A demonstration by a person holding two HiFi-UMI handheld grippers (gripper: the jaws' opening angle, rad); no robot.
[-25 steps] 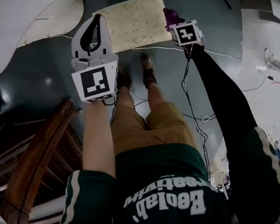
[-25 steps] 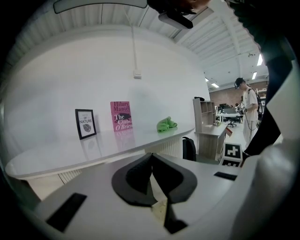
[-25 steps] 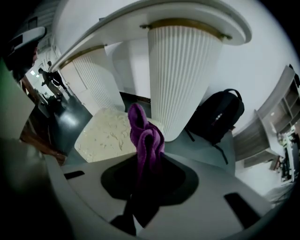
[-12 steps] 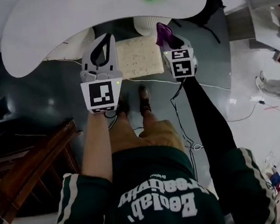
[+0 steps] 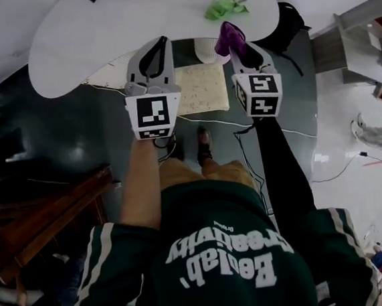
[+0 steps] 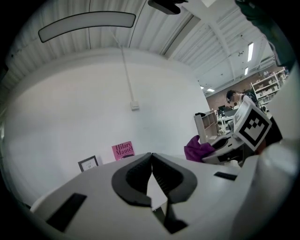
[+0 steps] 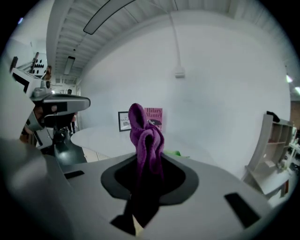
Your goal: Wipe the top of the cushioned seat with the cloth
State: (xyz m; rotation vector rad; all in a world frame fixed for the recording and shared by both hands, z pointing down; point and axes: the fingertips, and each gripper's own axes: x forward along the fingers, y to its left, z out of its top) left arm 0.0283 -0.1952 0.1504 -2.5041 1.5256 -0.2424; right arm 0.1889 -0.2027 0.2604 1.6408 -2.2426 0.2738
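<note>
Right fingers: I have the right gripper (image 7: 147,164) clamped on the purple cloth (image 7: 146,136). A bunched tuft stands up out of the jaws and the rest hangs down between them.
Left fingers: the left gripper (image 6: 151,159) has its jaws pressed together with nothing in them.
Aim of both: each gripper view looks out level at a pale wall and ceiling, so I judge both tools point forward, not down at the work.
Seat from the cloth: in the head view the cushioned seat (image 5: 201,87) lies low on the floor, below the cloth and to its left. It sits between the two grippers, with the cloth showing past its far right corner.
Seat shape: roughly square, so I read no long axis to wipe along.
Nearer hand: both flank the seat about evenly, but only the right one carries the cloth, so the move is its job.
Next move, my guess: tip the right jaws downward, draw back and left, and lower the cloth onto the top.
Beyond the fingers: a white table (image 5: 86,38) with a green rag (image 5: 225,6) on it.
Wiping: not yet begun, as the cloth is well apart from the seat.
</note>
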